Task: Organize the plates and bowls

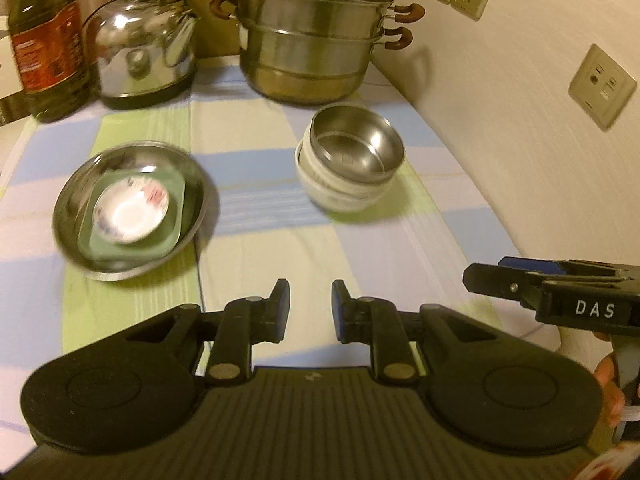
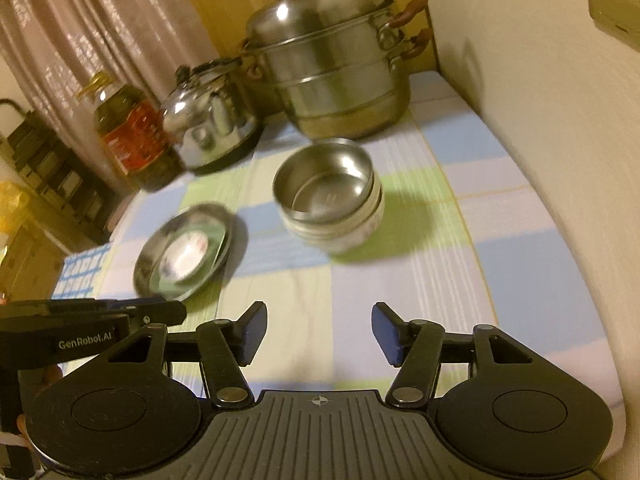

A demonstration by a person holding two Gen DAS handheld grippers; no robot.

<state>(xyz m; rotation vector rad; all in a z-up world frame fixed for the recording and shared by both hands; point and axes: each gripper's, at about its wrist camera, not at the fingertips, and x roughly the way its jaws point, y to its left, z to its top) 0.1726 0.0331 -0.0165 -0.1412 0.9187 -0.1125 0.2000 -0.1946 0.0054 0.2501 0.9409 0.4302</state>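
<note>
Steel and white bowls sit nested in one stack (image 1: 348, 168) ahead of both tools and a little to the right in the left wrist view, almost straight ahead in the right wrist view. The plate pile (image 1: 130, 208), a steel dish carrying a green tray and a small white saucer, lies ahead to the left on the checked worktop (image 1: 260, 248). By my reading the right hand-held gripper (image 2: 319, 334) is the nearer one to the bowls and the left hand-held gripper (image 1: 310, 310) to the plates. Both piles are round, so no long axis matters. Right jaws stand well apart and empty; left jaws show a narrow gap, also empty, touching nothing.
</note>
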